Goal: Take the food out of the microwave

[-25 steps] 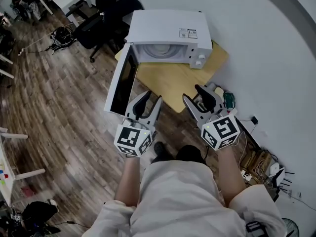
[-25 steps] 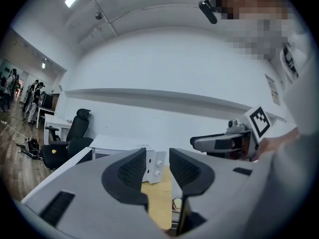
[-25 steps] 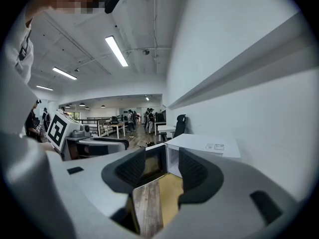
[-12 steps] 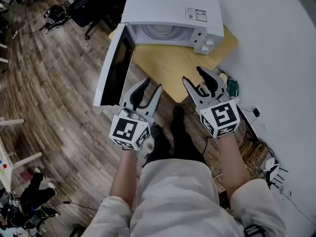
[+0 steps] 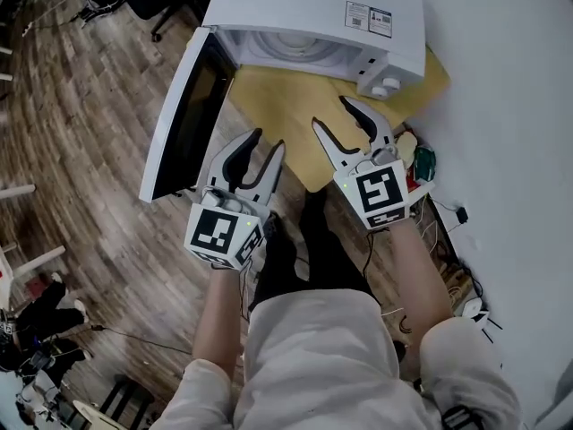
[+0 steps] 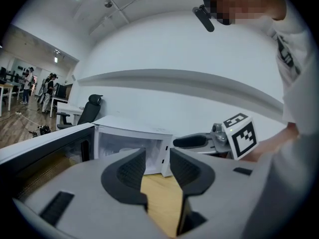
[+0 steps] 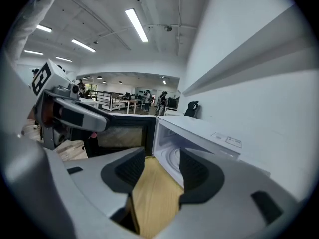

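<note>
Surface (image 5: 286,119): small, light wood, bare across its near half. Carries one white microwave (image 5: 304,7) on the far half, its door (image 5: 179,119) swung open leftward past the edge. Stands on dark plank floor (image 5: 98,150).

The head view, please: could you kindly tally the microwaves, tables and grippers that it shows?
White box microwave, door open: 1
Light wooden table: 1
Grey two-jaw grippers (left gripper, right gripper, its jaws opening on nothing): 2
Total: 4

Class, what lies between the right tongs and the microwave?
Only bare wooden tabletop before the microwave, shown in the head view. The right tongs are opening, nothing between them.
</note>
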A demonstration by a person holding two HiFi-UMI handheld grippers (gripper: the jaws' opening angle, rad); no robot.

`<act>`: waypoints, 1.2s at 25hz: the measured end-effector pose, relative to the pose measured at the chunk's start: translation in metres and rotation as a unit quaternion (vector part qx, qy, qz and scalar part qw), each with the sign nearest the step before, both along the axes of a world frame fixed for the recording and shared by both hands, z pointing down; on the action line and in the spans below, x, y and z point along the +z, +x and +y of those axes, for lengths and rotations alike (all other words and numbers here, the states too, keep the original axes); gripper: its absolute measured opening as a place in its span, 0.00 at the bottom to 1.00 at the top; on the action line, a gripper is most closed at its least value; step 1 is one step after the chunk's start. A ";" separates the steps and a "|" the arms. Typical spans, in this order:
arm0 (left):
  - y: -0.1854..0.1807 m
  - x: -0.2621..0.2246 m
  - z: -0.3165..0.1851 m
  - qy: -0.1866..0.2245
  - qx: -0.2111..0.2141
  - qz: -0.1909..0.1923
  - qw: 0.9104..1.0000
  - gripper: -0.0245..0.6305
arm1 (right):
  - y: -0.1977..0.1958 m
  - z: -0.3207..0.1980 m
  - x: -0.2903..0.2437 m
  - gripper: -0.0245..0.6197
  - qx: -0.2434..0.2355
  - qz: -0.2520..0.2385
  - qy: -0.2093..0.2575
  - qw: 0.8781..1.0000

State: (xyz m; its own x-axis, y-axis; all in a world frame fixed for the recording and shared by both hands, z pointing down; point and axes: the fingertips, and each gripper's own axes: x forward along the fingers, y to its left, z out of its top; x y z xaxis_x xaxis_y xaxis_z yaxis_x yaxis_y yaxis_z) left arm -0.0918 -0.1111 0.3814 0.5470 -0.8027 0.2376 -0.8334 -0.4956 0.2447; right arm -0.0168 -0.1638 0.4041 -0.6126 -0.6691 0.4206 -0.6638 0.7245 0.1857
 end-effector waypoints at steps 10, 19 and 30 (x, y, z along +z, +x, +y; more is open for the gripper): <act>0.014 0.039 -0.036 -0.021 -0.050 0.002 0.999 0.24 | -0.016 -0.062 0.054 0.35 -0.075 0.039 0.046 0.995; 0.018 0.071 -0.051 -0.038 -0.086 -0.001 0.996 0.24 | -0.020 -0.100 0.095 0.35 -0.098 0.076 0.066 0.990; 0.009 0.097 -0.061 -0.042 -0.092 -0.015 0.995 0.24 | -0.035 -0.130 0.126 0.36 -0.073 0.105 0.069 0.989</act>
State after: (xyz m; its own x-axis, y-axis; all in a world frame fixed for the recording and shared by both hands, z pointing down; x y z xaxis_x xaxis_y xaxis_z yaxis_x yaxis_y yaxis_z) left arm -0.0827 -0.1721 0.4783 0.3839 -0.8656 0.3216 -0.9158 -0.3123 0.2527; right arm -0.0513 -0.2934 0.5297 -0.6160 -0.6394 0.4601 -0.4898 0.7684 0.4120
